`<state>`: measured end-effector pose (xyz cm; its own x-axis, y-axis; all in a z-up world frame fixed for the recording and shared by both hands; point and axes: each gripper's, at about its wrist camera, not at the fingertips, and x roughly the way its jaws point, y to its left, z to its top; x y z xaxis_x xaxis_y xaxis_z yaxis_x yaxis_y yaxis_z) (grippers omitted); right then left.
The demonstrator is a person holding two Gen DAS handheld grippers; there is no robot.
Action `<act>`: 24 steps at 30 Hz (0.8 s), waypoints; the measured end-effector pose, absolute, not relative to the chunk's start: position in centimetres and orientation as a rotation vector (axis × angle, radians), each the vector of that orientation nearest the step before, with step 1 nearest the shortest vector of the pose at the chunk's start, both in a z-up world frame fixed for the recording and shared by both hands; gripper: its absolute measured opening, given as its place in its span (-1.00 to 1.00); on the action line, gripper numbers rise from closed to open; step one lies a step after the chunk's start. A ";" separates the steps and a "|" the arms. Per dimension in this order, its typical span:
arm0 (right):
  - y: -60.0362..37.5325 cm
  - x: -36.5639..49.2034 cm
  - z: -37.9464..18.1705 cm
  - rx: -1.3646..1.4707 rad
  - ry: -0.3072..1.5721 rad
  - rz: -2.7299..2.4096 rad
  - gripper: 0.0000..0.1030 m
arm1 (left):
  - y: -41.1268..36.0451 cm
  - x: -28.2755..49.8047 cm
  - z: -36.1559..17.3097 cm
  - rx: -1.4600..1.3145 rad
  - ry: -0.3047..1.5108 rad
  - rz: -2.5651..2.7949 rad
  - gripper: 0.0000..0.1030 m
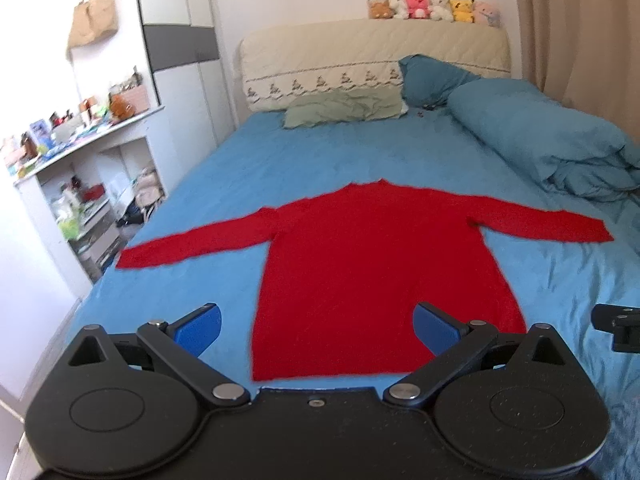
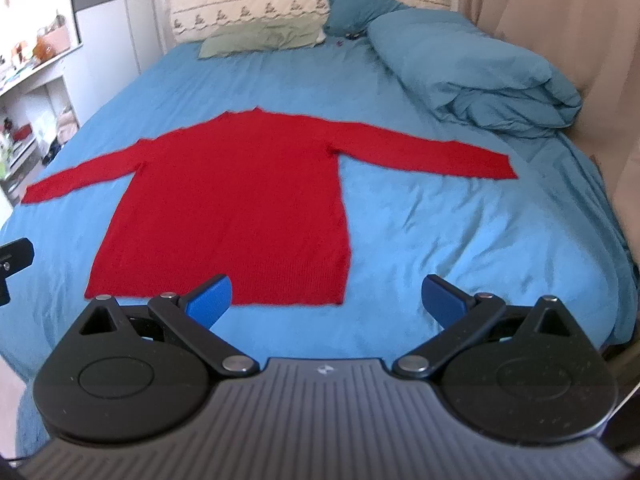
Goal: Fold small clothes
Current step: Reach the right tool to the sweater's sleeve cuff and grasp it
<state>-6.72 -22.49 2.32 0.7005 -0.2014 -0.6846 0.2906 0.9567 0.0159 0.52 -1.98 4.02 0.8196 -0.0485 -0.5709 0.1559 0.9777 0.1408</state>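
A red long-sleeved sweater (image 1: 372, 264) lies flat on the blue bed sheet (image 1: 280, 160), both sleeves spread out sideways, hem nearest me. It also shows in the right wrist view (image 2: 240, 200). My left gripper (image 1: 318, 326) is open and empty, hovering above the hem near its left half. My right gripper (image 2: 326, 298) is open and empty, hovering above the hem's right corner. The right gripper's edge shows at the far right of the left wrist view (image 1: 618, 326); the left gripper's edge shows at the far left of the right wrist view (image 2: 12, 264).
A rolled blue duvet (image 1: 552, 140) lies along the bed's right side. A green pillow (image 1: 344, 108) and a blue pillow (image 1: 432, 76) sit by the headboard (image 1: 360, 52), with plush toys (image 1: 432, 6) on top. Cluttered white shelves (image 1: 80, 168) stand left; a curtain (image 2: 560, 20) hangs right.
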 end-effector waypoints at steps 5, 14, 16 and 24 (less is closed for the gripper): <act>-27.0 -4.0 3.2 0.167 0.710 -0.341 1.00 | -5.3 5.1 5.2 0.189 0.580 -0.169 1.00; -38.2 6.5 0.6 0.215 0.685 -0.499 1.00 | -12.6 19.6 2.4 0.179 0.637 -0.280 1.00; -41.1 9.5 -1.1 0.232 0.682 -0.545 1.00 | -14.2 22.7 1.0 0.174 0.657 -0.307 1.00; -50.1 19.9 -9.4 0.336 0.693 -0.680 1.00 | -20.3 34.4 -5.6 0.180 0.727 -0.356 1.00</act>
